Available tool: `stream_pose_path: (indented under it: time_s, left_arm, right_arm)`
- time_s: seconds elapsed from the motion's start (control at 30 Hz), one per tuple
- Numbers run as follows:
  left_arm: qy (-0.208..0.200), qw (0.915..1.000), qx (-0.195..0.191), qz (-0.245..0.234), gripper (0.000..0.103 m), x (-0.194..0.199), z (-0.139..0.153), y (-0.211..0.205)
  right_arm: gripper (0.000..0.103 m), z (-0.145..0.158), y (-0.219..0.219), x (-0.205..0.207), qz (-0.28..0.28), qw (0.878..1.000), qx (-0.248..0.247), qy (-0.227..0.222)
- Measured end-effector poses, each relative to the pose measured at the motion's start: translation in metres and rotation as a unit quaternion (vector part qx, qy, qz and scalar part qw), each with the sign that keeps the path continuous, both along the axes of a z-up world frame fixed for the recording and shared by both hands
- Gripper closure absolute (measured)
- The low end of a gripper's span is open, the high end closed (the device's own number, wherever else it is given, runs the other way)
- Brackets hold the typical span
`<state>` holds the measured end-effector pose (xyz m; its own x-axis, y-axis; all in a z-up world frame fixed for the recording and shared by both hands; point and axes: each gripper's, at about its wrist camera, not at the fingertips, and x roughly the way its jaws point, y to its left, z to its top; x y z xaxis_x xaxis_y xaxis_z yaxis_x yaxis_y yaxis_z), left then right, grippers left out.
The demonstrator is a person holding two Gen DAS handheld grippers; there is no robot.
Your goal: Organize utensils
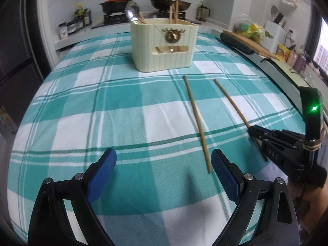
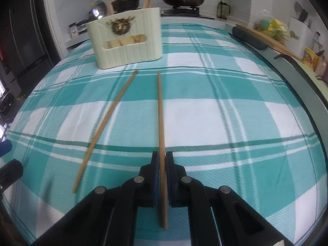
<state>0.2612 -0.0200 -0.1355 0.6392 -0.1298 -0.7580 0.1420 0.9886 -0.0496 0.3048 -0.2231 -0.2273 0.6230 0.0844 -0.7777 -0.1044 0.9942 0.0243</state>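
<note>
While the right tongs (image 2: 162, 162) pinch one chopstick (image 2: 160, 110) near its thick end, the stick runs up the middle of the right wrist frame, its far tip pointing toward the cream utensil holder (image 2: 127, 47) at upper left. Its tail sticks out behind the pads toward the bottom of the frame. A second chopstick (image 2: 106, 127) lies loose on the checked cloth just left of the held one, slanting from lower left up toward the holder. In the left wrist view this loose stick (image 1: 196, 123) sits a little right of centre, its near end just beside the right blue pad of the left tongs (image 1: 164, 164), which stand wide and hold nothing.

More chopsticks and a spoon (image 1: 132, 12) already stand in the holder, so these two look like the last pieces on the worktop (image 2: 235, 112).

Held so close to one end, the stick may pivot between the pads once lifted, and the long free end could droop. That tip may also catch the holder's rim or knock the upright sticks, and the light holder might slide on the cloth.
</note>
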Motion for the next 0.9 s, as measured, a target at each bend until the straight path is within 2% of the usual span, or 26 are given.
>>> stream_pose_path:
  time_s: [0.13, 0.2, 0.27, 0.3, 0.33, 0.37, 0.4, 0.43, 0.6, 0.77, 0.87, 0.9]
  left_arm:
    - [0.005, 0.9983, 0.052, -0.024, 0.009, 0.03, -0.015, -0.039]
    - [0.01, 0.9957, 0.088, -0.025, 0.017, 0.041, -0.026, -0.053]
    - [0.021, 0.9933, 0.111, -0.027, 0.04, 0.045, -0.037, -0.06]
    - [0.019, 0.9936, 0.107, -0.031, 0.044, 0.044, -0.039, -0.061]
    - [0.014, 0.9942, 0.101, -0.034, 0.058, 0.042, -0.039, -0.061]
    - [0.014, 0.994, 0.102, -0.039, 0.078, 0.04, -0.04, -0.063]
    - [0.013, 0.9935, 0.105, -0.042, 0.091, 0.04, -0.039, -0.064]
    - [0.013, 0.9928, 0.113, -0.037, 0.098, 0.039, -0.039, -0.065]
    - [0.019, 0.9966, 0.079, 0.014, 0.099, 0.031, -0.037, -0.039]
    - [0.036, 0.9966, 0.048, 0.056, 0.099, -0.006, -0.039, 0.001]
    - [0.042, 0.9959, 0.029, 0.074, 0.096, -0.032, -0.037, 0.02]
    - [0.043, 0.9959, 0.016, 0.078, 0.091, -0.038, -0.036, 0.026]
  right_arm:
    - [0.097, -0.002, -0.032, -0.013, -0.028, 0.999, -0.021, -0.013]
    - [0.097, -0.002, -0.04, -0.019, -0.033, 0.999, -0.024, -0.017]
    - [0.097, -0.002, -0.044, -0.022, -0.034, 0.999, -0.026, -0.021]
    - [0.097, -0.003, -0.044, -0.024, -0.032, 0.999, -0.028, -0.024]
    - [0.097, -0.003, -0.044, -0.024, -0.03, 0.999, -0.03, -0.027]
    - [0.097, -0.003, -0.043, -0.026, -0.028, 0.999, -0.033, -0.03]
    - [0.097, -0.004, -0.043, -0.026, -0.025, 0.998, -0.037, -0.034]
    - [0.097, -0.004, -0.042, -0.027, -0.023, 0.998, -0.039, -0.037]
    - [0.097, -0.005, -0.042, -0.028, -0.017, 0.998, -0.042, -0.044]
    - [0.097, -0.005, -0.051, -0.032, -0.028, 0.998, -0.034, -0.044]
    - [0.097, -0.005, -0.056, -0.037, -0.032, 0.998, -0.037, -0.043]
    - [0.097, -0.005, -0.058, -0.04, -0.033, 0.998, -0.04, -0.043]
